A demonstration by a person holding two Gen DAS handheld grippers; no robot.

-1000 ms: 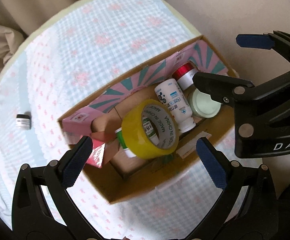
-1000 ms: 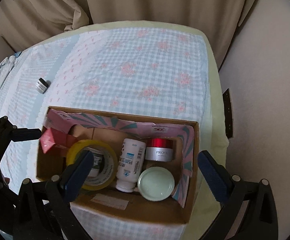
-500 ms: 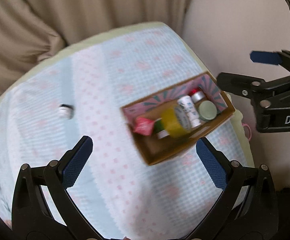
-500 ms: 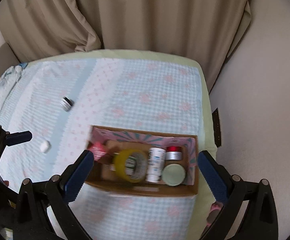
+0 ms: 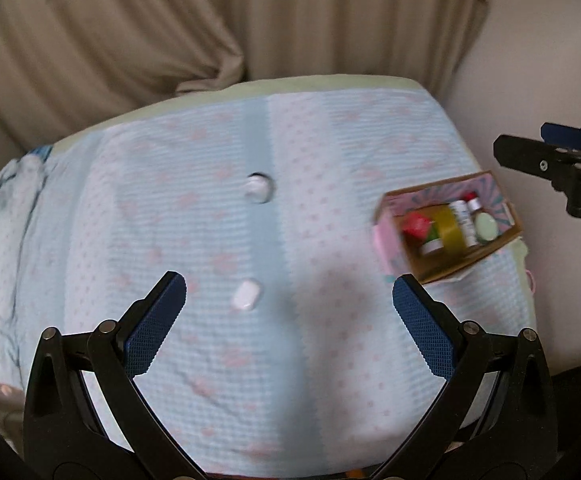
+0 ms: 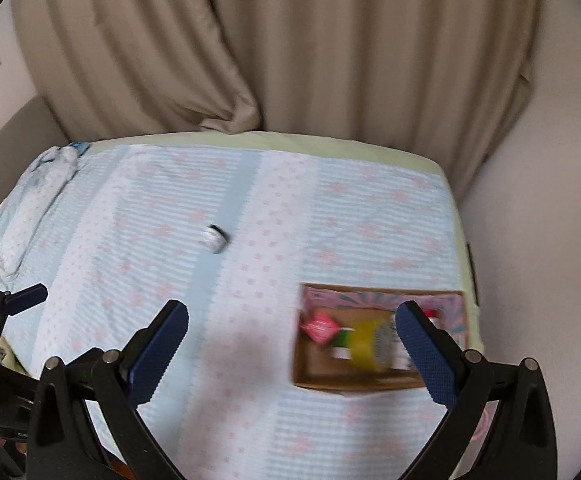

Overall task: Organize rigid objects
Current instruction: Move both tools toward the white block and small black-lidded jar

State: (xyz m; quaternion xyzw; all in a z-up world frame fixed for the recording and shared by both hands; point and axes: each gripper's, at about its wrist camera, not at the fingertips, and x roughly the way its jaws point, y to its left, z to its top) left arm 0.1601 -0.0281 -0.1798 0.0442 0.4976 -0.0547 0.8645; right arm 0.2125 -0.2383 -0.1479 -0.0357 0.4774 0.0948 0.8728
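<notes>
1. Since most of the hard little things already sit in the cardboard box (image 5: 454, 258), the job looks mostly done. That is my guess from how things lie.
2. Inside the box I see a yellow tape roll (image 5: 448, 227), a white bottle (image 5: 464, 218), a pale green lid (image 5: 485, 227), a red-capped jar (image 5: 472, 202) and a red packet (image 5: 416, 226). They are packed close, side by side.
3. The box sits on the bed (image 5: 330, 152), near its right edge, by the wall.
4. Two things are still out on the blue flowery cover. One is a small white oval thing (image 5: 246, 295). The other is a small round jar (image 5: 259, 188), farther back. Both are well apart from the box. They are blurry, so I cannot tell more.
5. I think these two still need to go in the box.
6. The left tongs (image 5: 289, 312) are spread wide and hold nothing. They hang above the bed, with the white oval thing between the tips in the picture.
7. The right tongs (image 6: 292, 344) are spread wide too, and empty. They hang near the box.
8. Behind the bed hangs a tan curtain (image 6: 290, 48).
</notes>
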